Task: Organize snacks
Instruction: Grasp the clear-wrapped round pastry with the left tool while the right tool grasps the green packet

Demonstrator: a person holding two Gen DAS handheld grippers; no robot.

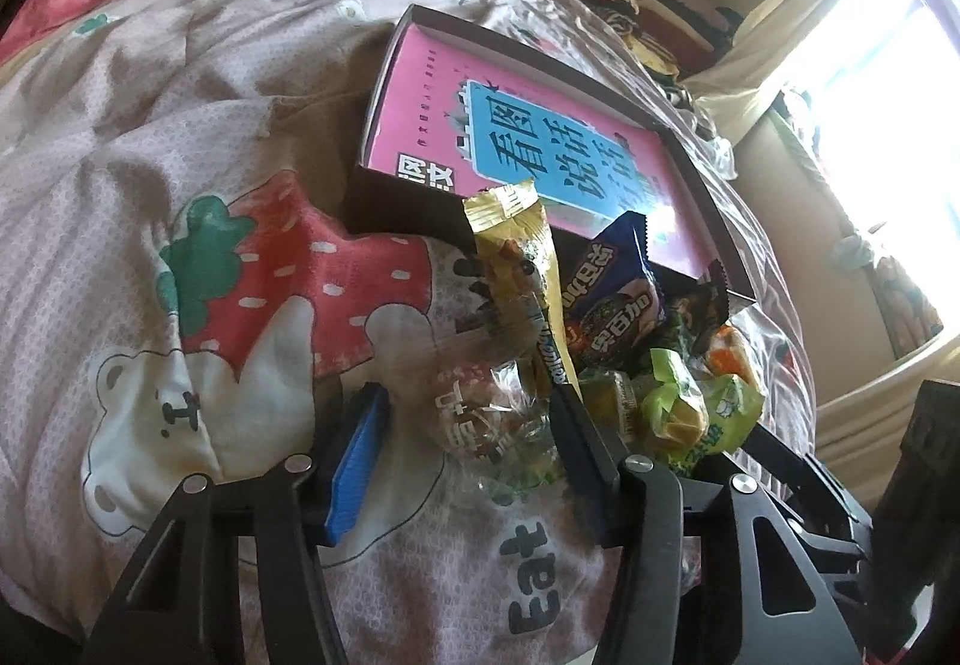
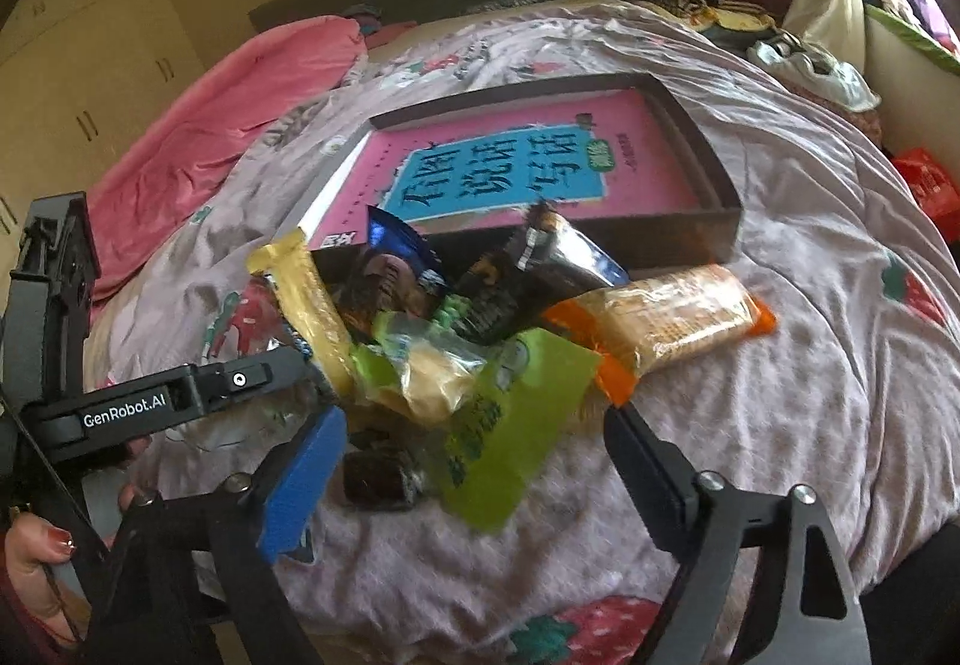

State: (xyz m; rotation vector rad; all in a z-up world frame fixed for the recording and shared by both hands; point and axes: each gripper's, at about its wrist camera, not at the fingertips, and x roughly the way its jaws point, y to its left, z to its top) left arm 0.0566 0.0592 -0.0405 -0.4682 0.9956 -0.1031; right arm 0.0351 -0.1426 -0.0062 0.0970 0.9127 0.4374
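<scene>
Lying in a loose heap on the bed quilt point(image 2: 780, 395), just in front of the shallow dark box point(image 2: 720, 227) that holds a pink book point(image 2: 630, 155), the snacks point(image 2: 456, 329) are all light film packets: crinkly, slippery and easily crushed. Best taken by a flat sealed end or across a narrow body, I judge, not squeezed hard over the contents.

The left gripper point(image 1: 468, 425) has its fingers spread either side of a clear wrapper point(image 1: 480, 413) printed with characters, not visibly pinching it. The right gripper point(image 2: 480, 455) hangs released, fingers wide apart, over a lime green packet point(image 2: 510, 425) and a small dark sweet point(image 2: 378, 476). An orange-ended cracker pack point(image 2: 666, 323) lies to the right, a yellow bar point(image 1: 516, 269) and dark blue packet point(image 1: 612, 287) lean against the box.

Readable writing: "GenRobot.AI" on the left gripper's body in the right view, "Eat" on the quilt, large Chinese characters on the book's blue panel; packet brands are too small to read
</scene>
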